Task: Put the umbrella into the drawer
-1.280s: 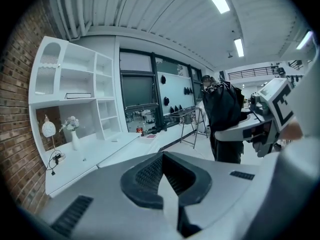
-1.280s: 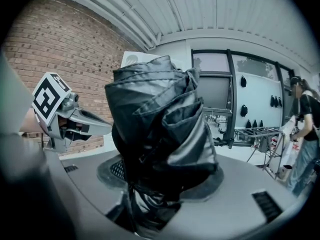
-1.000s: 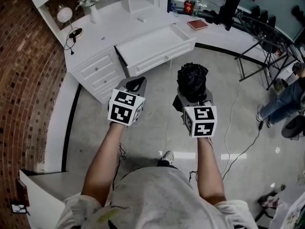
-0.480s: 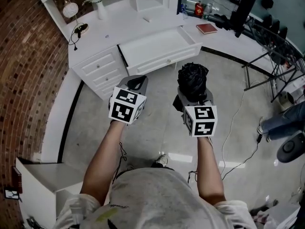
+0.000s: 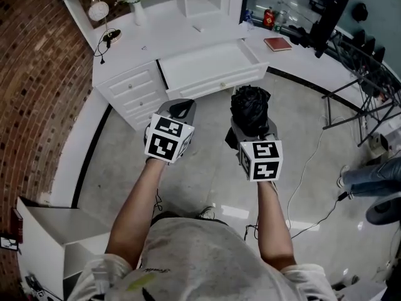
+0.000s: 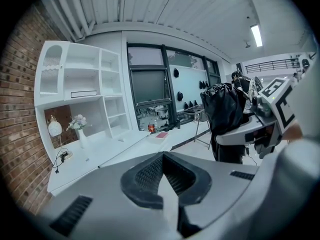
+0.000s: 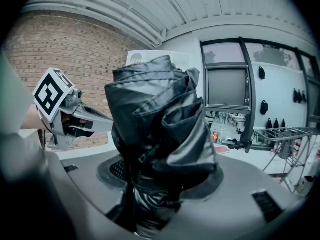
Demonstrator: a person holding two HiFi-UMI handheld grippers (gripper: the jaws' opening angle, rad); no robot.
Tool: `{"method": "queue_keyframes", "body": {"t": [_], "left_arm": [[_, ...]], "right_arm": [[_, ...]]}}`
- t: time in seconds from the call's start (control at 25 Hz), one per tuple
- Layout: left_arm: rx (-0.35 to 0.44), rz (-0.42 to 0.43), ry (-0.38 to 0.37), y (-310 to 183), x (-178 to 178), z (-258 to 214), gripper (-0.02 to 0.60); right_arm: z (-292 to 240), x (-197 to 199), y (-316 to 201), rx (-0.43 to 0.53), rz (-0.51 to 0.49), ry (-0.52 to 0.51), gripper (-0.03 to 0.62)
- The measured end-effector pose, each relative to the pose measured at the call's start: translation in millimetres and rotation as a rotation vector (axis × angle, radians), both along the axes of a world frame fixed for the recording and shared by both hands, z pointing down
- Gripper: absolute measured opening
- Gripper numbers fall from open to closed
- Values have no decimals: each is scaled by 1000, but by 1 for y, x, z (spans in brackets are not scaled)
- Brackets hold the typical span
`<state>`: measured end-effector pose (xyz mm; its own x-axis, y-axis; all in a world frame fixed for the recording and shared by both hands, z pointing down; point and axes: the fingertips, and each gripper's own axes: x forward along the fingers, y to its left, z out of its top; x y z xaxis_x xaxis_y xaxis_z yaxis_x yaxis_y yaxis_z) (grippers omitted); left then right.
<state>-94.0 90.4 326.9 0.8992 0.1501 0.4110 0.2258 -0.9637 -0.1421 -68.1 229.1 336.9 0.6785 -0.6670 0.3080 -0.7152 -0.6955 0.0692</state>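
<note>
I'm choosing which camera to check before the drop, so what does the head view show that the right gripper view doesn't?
Only the head view: the open drawer in the white desk, ahead of both grippers, and the person's forearms. Only the right gripper view: the right gripper with its jaws closed on the lower end of the folded black umbrella. Both: the umbrella standing up from that gripper, and the left gripper beside it.

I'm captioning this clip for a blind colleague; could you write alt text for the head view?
A person's right claw grips a folded black umbrella; the left claw is shut and empty. Ahead stands a white desk with its drawer open.
</note>
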Motion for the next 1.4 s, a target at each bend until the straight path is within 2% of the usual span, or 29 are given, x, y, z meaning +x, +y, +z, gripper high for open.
{"method": "queue_keyframes", "body": {"t": [0.36, 0.76, 1.16, 1.4], "left_arm": [[-11, -43, 16, -3, 14, 3, -3], [-19, -69, 22, -16, 38, 29, -3], [-32, -64, 9, -44, 87, 33, -3], [-49, -75, -25, -75, 116, 42, -3]], "right_arm": [[2, 21, -1, -2, -37, 10, 252], [20, 50, -10, -17, -55, 26, 252], [25, 96, -38, -49, -60, 19, 252], [30, 130, -64, -69, -60, -10, 252]]}}
